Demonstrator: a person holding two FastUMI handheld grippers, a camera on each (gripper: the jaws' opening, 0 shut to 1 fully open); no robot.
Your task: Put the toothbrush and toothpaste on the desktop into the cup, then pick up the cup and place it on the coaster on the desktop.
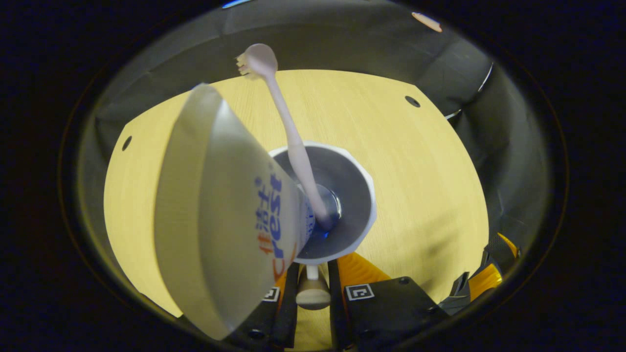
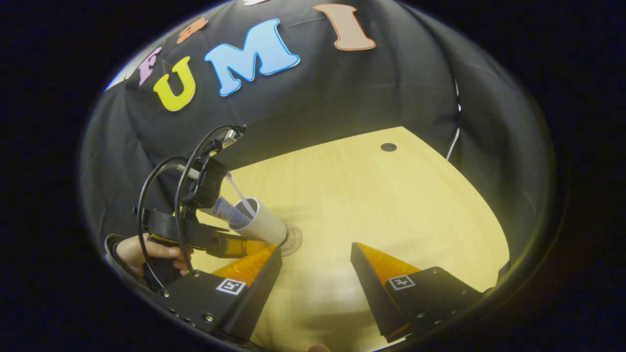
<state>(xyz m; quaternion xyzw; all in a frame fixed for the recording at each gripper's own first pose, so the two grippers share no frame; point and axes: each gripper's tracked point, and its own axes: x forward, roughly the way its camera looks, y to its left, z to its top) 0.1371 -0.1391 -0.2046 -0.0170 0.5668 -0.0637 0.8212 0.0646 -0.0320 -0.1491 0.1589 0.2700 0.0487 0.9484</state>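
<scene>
In the left gripper view, the left gripper (image 1: 313,286) clamped the cup's (image 1: 359,215) handle; the toothbrush (image 1: 293,142) and toothpaste (image 1: 220,215) leaned inside, with bare tabletop (image 1: 415,161) all around. In the right gripper view, the right gripper (image 2: 315,264) hung with fingers apart; the cup stood tilted at the coaster's (image 2: 293,240) edge.

Black tongs (image 2: 315,274) bodies carry square coded markers, screws and looping black cables (image 2: 161,195).

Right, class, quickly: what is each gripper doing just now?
Left gripper: closed on the cup, which holds the toothbrush and toothpaste.
Right gripper: open, holding nothing.
</scene>
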